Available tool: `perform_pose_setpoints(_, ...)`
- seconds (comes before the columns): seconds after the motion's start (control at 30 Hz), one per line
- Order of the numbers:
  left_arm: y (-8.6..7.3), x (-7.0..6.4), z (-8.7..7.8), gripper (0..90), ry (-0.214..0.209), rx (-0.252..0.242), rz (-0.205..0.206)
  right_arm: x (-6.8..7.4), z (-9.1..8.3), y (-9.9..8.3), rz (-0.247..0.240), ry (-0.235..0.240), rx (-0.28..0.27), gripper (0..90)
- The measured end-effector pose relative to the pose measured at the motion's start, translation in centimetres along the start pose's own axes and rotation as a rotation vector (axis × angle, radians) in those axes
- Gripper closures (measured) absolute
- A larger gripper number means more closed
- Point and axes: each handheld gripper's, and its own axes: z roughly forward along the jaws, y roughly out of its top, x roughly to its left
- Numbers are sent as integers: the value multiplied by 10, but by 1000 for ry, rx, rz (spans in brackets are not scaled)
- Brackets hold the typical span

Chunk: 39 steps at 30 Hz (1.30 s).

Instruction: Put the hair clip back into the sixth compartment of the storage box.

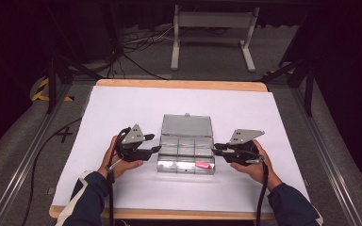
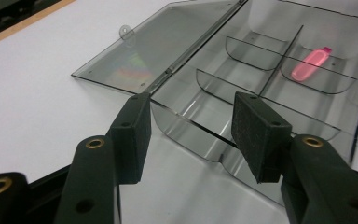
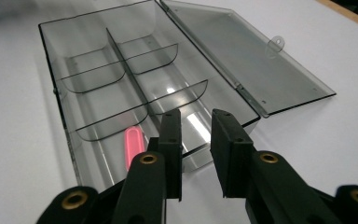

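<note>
While both claws stand open and hold nothing, the left claw (image 2: 189, 135) faces one end wall of the clear plastic box (image 1: 186, 153) and the right claw (image 3: 196, 149) the other. It sits mid-tabletop (image 1: 122, 108), lid (image 1: 187, 125) flat open, pink stick (image 1: 203, 164) inside. Likely light, stiff, slippery: grip the end walls.

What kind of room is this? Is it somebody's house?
Probably not a house: it looks like a lab or recording studio. A wooden table covered in white paper stands on grey carpet, with black cables trailing over the floor, metal rails alongside and dark curtains around it.
</note>
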Motion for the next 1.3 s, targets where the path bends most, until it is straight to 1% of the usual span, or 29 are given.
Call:
perform_pose_setpoints(0.1, -1, 4, 1, 483, 12, 7, -9, -5, -2, 1, 22, -7, -16, 716)
perform_pose_setpoints(0.2, 0, 8, 2, 491, 30, 9, -20, -10, -2, 3, 40, -15, -30, 715)
perform_pose_setpoints(0.27, -1, 12, 2, 501, 30, 9, -29, -14, -2, 4, 49, -32, -40, 711)
perform_pose_setpoints(0.3, -2, 14, 3, 504, 38, 15, -30, -16, -2, 5, 57, -32, -42, 706)
perform_pose_setpoints(0.33, -2, 15, 3, 510, 43, 16, -33, -20, -1, 5, 81, -27, -53, 698)
perform_pose_setpoints(0.37, -3, 16, 4, 522, 47, 20, -38, -22, -1, 5, 88, -29, -55, 697)
perform_pose_setpoints(0.4, -3, 18, 5, 534, 56, 27, -42, -24, 0, 6, 94, -35, -56, 698)
perform_pose_setpoints(0.43, -3, 20, 6, 537, 61, 33, -37, -28, 2, 7, 104, -35, -55, 697)
perform_pose_setpoints(0.47, -3, 22, 8, 541, 61, 38, -45, -29, 3, 7, 112, -34, -56, 696)
perform_pose_setpoints(0.5, -4, 23, 10, 550, 63, 37, -62, -32, 5, 8, 115, -41, -55, 696)
perform_pose_setpoints(0.53, -4, 25, 12, 558, 67, 44, -67, -33, 7, 9, 116, -48, -53, 696)
perform_pose_setpoints(0.6, -4, 28, 17, 571, 74, 59, -71, -36, 11, 11, 126, -44, -50, 696)
perform_pose_setpoints(0.67, -5, 29, 22, 588, 82, 75, -75, -40, 17, 12, 131, -57, -35, 697)
perform_pose_setpoints(0.7, -5, 30, 24, 596, 80, 76, -78, -42, 21, 13, 140, -53, -32, 697)
perform_pose_setpoints(0.77, -5, 31, 27, 623, 85, 87, -78, -45, 25, 13, 152, -62, -29, 695)
perform_pose_setpoints(0.83, -5, 32, 29, 638, 80, 92, -80, -50, 29, 14, 168, -60, -31, 690)
perform_pose_setpoints(0.87, -4, 34, 30, 639, 77, 89, -94, -50, 30, 14, 170, -66, -31, 690)
perform_pose_setpoints(0.93, -3, 36, 30, 641, 78, 85, -97, -52, 32, 15, 172, -71, -28, 687)
perform_pose_setpoints(0.97, -3, 37, 31, 641, 76, 86, -99, -55, 35, 15, 192, -66, -24, 675)
perform_pose_setpoints(1.03, -2, 38, 34, 644, 77, 94, -93, -57, 37, 15, 207, -71, -21, 665)
perform_pose_setpoints(1.07, -1, 39, 35, 647, 71, 95, -93, -60, 39, 15, 226, -63, -22, 661)
perform_pose_setpoints(1.13, 0, 39, 36, 648, 73, 102, -85, -63, 42, 15, 254, -63, -17, 654)
perform_pose_setpoints(1.17, 0, 39, 37, 648, 76, 99, -87, -63, 42, 15, 254, -63, -17, 654)
perform_pose_setpoints(1.2, 1, 40, 39, 652, 70, 100, -84, -64, 44, 15, 266, -62, -10, 640)
perform_pose_setpoints(1.23, 1, 40, 40, 655, 70, 105, -79, -66, 45, 15, 283, -51, -9, 629)
perform_pose_setpoints(1.27, 0, 39, 42, 658, 74, 117, -75, -66, 47, 14, 289, -50, -10, 622)
perform_pose_setpoints(1.3, 0, 39, 43, 659, 73, 121, -72, -66, 49, 14, 291, -50, 7, 611)
